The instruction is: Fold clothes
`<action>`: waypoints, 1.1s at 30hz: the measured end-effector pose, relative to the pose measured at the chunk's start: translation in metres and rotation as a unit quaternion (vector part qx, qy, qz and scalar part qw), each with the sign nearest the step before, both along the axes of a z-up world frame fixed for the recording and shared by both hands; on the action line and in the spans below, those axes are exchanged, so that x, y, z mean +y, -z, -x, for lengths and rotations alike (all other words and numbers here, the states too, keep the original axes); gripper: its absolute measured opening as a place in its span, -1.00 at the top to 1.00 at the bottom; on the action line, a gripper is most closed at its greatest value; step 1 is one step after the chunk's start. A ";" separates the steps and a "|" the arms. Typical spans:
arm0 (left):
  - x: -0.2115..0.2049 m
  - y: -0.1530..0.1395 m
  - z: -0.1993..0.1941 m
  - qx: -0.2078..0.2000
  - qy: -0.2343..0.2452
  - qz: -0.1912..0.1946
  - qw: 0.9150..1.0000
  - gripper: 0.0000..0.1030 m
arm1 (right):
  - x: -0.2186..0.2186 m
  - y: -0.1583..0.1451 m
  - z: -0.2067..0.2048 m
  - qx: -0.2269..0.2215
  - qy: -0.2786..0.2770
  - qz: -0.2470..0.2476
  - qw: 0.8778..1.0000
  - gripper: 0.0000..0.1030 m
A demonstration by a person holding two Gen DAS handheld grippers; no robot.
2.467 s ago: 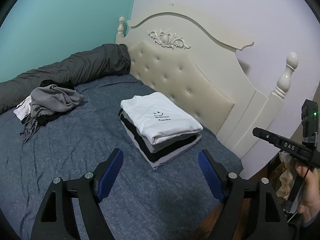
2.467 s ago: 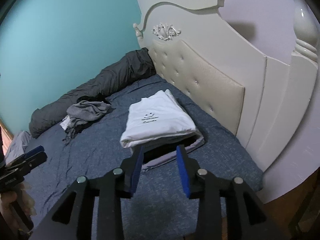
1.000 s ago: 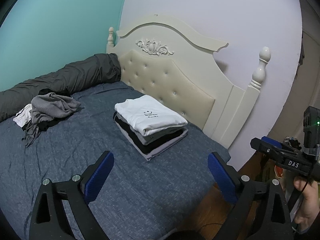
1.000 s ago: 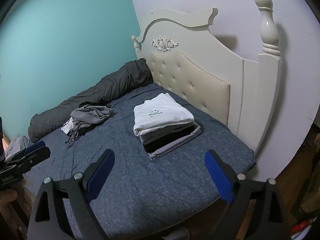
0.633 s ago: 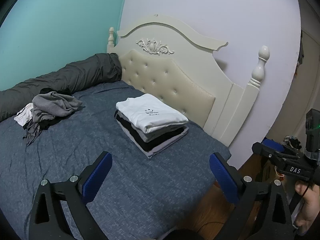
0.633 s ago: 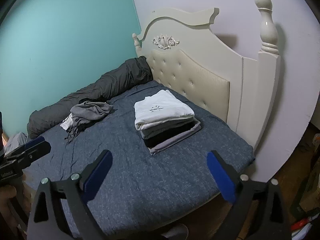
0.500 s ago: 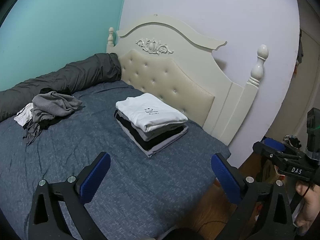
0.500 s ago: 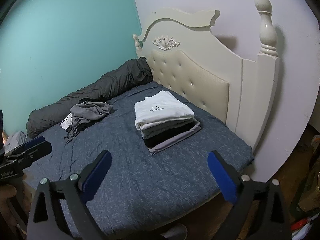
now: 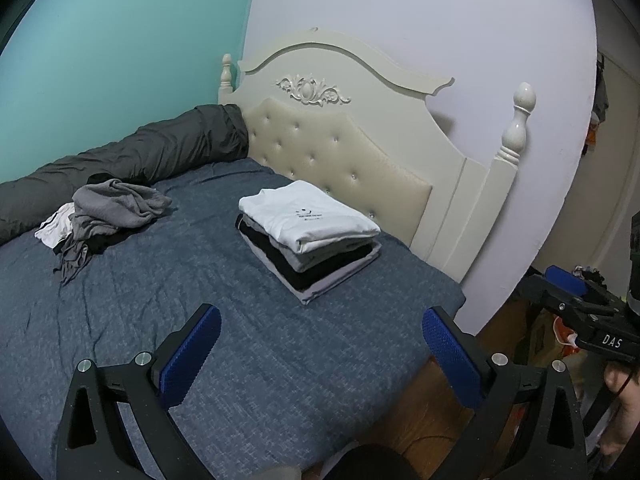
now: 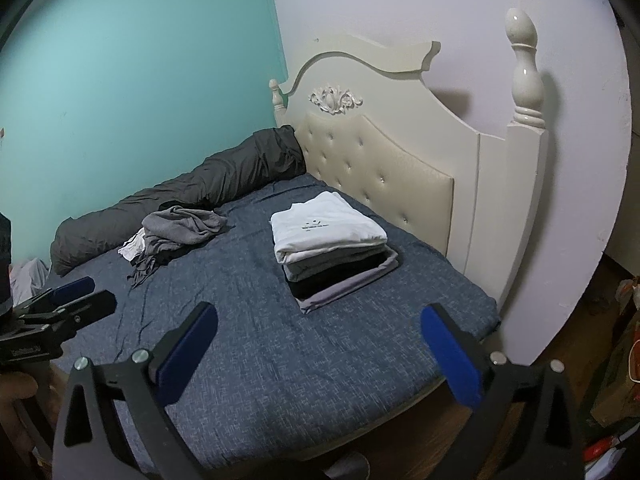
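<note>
we hold our left gripper [image 9: 320, 356] and right gripper [image 10: 318, 354] above the near edge of the bed [image 9: 248, 344], both with blue pads spread wide and nothing between them. the folded stack of clothes [image 9: 308, 236], a white shirt [image 10: 326, 228] on top of grey and black layers, sits on the blue cover just beside the cream headboard [image 9: 344, 148]. a crumpled grey pile [image 9: 108, 212] lies well apart from it, near the dark rolled duvet [image 10: 192, 196].

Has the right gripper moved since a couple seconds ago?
Yes. The right gripper has pulled back from the folded stack and opened wide; the stack and headboard now look smaller.
</note>
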State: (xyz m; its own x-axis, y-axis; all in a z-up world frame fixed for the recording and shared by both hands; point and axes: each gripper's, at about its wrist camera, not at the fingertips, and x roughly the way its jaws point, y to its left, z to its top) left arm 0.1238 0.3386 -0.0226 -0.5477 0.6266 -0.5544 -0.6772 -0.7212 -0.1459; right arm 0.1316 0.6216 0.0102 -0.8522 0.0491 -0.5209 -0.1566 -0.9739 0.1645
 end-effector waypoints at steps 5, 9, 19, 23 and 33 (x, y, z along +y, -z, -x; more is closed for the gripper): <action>-0.005 -0.001 -0.005 -0.001 0.001 -0.007 1.000 -0.99 | -0.006 0.001 -0.007 0.005 -0.004 0.002 1.000 -0.99; -0.007 -0.002 -0.009 0.002 0.002 -0.008 1.000 -0.99 | -0.011 0.001 -0.010 0.008 -0.006 -0.001 1.000 -0.99; -0.013 0.004 -0.018 0.014 -0.001 -0.002 1.000 -0.99 | -0.019 0.006 -0.018 0.014 -0.007 -0.001 1.000 -0.99; -0.015 0.006 -0.020 0.014 -0.005 -0.001 1.000 -0.99 | -0.020 0.008 -0.022 0.019 -0.003 -0.004 1.000 -0.99; -0.023 0.012 -0.025 0.020 -0.013 0.008 1.000 -0.99 | -0.018 0.013 -0.028 0.022 0.004 -0.004 1.000 -0.99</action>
State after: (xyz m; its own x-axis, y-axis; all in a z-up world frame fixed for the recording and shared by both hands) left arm 0.1491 0.3161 -0.0350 -0.5852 0.6025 -0.5427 -0.6631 -0.7408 -0.1073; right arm 0.1601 0.6033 -0.0027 -0.8736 0.0601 -0.4829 -0.1578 -0.9737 0.1644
